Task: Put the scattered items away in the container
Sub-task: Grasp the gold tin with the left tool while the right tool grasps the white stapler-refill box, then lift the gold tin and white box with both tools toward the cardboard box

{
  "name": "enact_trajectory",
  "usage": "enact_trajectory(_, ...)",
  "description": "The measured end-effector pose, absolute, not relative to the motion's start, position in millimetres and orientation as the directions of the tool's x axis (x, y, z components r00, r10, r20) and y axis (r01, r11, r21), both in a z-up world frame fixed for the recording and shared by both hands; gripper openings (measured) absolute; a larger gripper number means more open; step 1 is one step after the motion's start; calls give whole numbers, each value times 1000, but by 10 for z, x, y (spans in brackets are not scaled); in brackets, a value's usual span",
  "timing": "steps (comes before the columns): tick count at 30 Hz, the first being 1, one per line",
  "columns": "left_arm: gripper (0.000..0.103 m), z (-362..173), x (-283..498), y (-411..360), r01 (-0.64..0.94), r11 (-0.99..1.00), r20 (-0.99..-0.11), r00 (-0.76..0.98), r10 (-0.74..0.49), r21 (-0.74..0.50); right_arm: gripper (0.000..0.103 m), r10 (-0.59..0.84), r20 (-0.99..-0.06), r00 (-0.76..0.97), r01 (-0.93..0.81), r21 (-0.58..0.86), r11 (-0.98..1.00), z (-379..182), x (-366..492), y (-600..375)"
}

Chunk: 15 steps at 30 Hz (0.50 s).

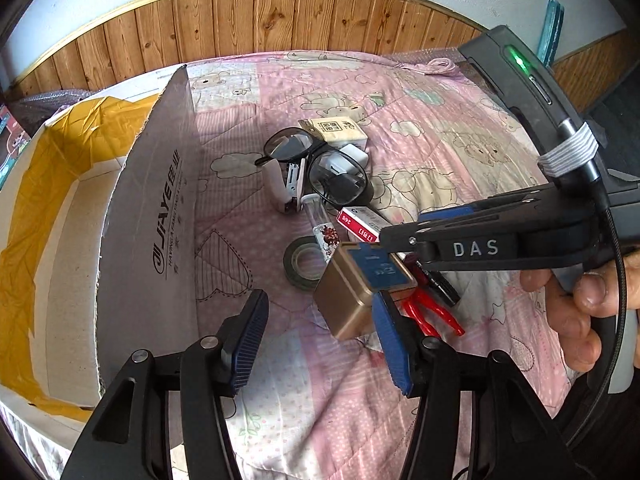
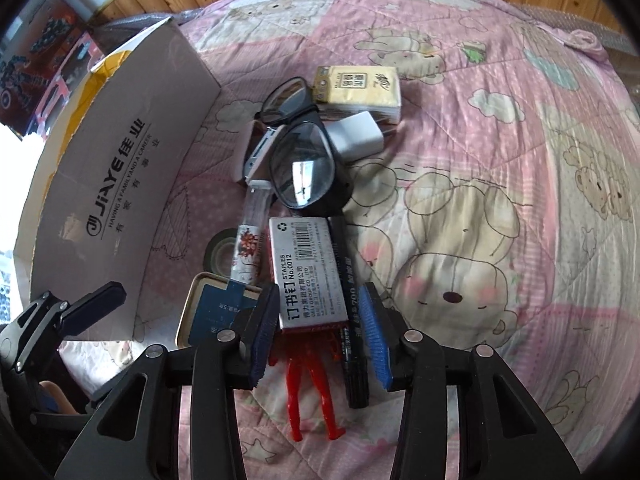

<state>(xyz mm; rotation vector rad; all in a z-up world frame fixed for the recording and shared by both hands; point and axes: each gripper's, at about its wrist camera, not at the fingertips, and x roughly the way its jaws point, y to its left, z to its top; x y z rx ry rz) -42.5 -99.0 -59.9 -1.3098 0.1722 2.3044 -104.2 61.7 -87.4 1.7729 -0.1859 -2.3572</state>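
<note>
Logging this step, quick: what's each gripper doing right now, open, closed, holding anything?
Left gripper: open, holding nothing.
Right gripper: open, around the staples box, not gripping it.

The left gripper [image 1: 320, 336] is held low with its jaws spread wide. The right gripper [image 2: 320, 336] reaches in from the right side, jaws parted too. A bare hand [image 1: 580, 312] wraps the right gripper's handle, fingers curled.
</note>
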Motion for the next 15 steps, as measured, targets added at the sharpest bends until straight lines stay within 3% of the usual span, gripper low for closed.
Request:
enact_trajectory(5,59,-652,-488,-967,-452,-882,-837,-425,344,-133,39,-224,-941,-254,50,219,-974,-914,-1048,688)
enact_trajectory(8,68,-710,-567,-931,-438,-882,-830,-416,370,-174,40,-220,-942,-255,52,214,-975,-918,-1077,670)
enact_trajectory(15,68,-808,-729,-873,-367,-876,-823,-357,443,-312,42,-228,-941,-249,45,224,-974,-938,-1125,696)
